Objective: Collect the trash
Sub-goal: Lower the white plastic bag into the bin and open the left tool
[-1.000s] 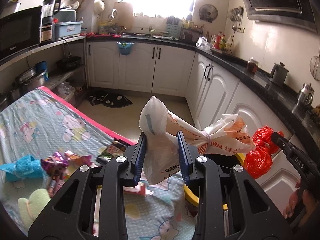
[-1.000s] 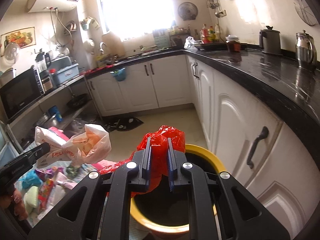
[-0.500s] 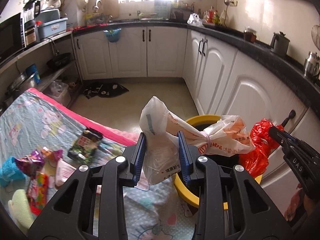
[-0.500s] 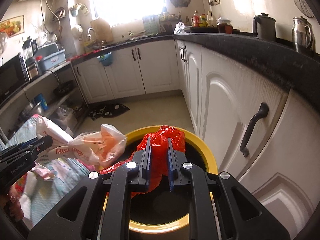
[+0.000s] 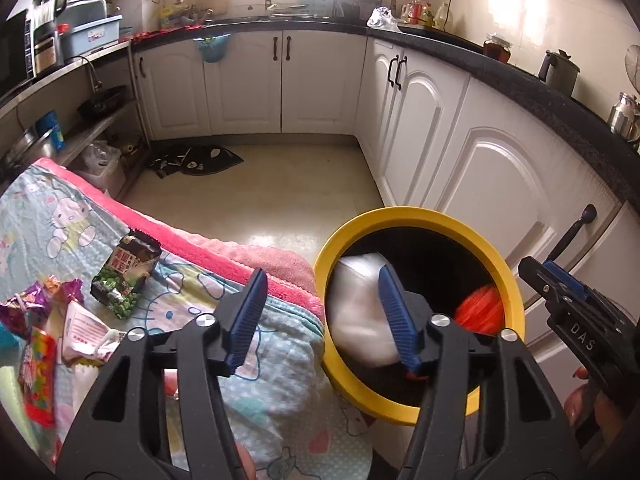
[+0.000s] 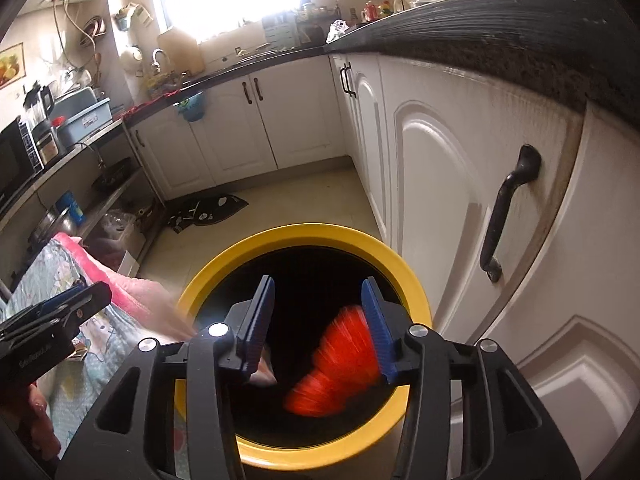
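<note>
in the left wrist view, the left gripper [image 5: 322,314] is seen with its blue-padded jaws spread wide and nothing between them. a blurred white plastic bag [image 5: 362,312] is caught inside the round yellow-rimmed bin [image 5: 416,216], toward its 9 o'clock wall, partly covered by the right-hand finger. a blurred red plastic bag [image 5: 480,308] is seen deeper in the dark bin, toward 4 o'clock; its outline cannot be made out. the right gripper [image 5: 568,296] is cut off at the frame's 3 o'clock edge. a dark green snack packet [image 5: 124,276] and crumpled bright wrappers [image 5: 40,316] are laid on the cartoon-print blanket [image 5: 276,364] toward 9 o'clock, the lowest ones hidden by the gripper body.

in the right wrist view, the right gripper [image 6: 318,326] is likewise spread wide and empty. the red bag [image 6: 340,364] is smeared by motion inside the bin [image 6: 304,234], just beside the right-hand pad. a pale shape behind the left-hand pad is too hidden to identify. the left gripper [image 6: 60,312] enters from 9 o'clock, only its tip shown.
</note>
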Tool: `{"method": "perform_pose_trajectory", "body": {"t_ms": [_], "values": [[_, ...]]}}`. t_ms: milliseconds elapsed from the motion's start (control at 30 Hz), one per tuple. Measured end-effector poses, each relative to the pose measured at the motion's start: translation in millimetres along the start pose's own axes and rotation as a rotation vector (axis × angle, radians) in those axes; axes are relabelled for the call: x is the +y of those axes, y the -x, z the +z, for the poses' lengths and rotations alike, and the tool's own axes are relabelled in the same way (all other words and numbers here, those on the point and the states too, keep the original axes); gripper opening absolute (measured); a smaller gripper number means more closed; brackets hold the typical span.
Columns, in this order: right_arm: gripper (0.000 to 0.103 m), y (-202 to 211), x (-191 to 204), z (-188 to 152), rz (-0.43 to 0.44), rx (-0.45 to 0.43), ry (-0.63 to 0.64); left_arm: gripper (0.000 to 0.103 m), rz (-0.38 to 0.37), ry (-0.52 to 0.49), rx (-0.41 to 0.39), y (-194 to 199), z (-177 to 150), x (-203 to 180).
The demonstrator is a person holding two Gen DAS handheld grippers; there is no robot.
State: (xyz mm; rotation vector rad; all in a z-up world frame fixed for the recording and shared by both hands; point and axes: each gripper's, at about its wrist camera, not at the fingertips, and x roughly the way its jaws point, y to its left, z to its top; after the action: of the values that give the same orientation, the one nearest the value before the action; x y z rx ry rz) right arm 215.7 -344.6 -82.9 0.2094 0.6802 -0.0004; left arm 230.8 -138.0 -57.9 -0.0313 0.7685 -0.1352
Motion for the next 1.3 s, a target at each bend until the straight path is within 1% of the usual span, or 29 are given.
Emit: {"method": "perform_pose_trajectory", "body": {"t_ms": [67,100,167,233,333,500,700,1000,1300], "values": [[0.051,3,-1,1,-0.002,-0.005,-0.008,0.065,0.003,0.007,-0.008,4,0,2],[0.053,5,-1,1,0.000,-0.010,-0.011,0.067,0.004,0.012,-0.016,8,1,3],[0.054,10,1,1,0.002,-0.018,-0.013,0.078,0.002,0.019,-0.028,14,1,7],[0.057,14,1,2,0.002,-0.026,-0.013,0.086,0.002,0.027,-0.046,24,1,11],[0.059,20,4,5,0.018,-0.039,-0.015,0.092,0.005,0.042,-0.076,40,2,19],[0.066,38,17,8,0.053,-0.077,0.006,0.092,0.025,0.074,-0.109,65,1,36],[0.069,56,34,12,0.099,-0.107,0.040,0.092,0.055,0.100,-0.157,92,-2,50],[0.073,83,58,13,0.156,-0.143,0.084,0.092,0.080,0.158,-0.208,126,-8,76],[0.073,102,85,9,0.218,-0.157,0.136,0.092,0.116,0.199,-0.240,149,-19,101]]}}
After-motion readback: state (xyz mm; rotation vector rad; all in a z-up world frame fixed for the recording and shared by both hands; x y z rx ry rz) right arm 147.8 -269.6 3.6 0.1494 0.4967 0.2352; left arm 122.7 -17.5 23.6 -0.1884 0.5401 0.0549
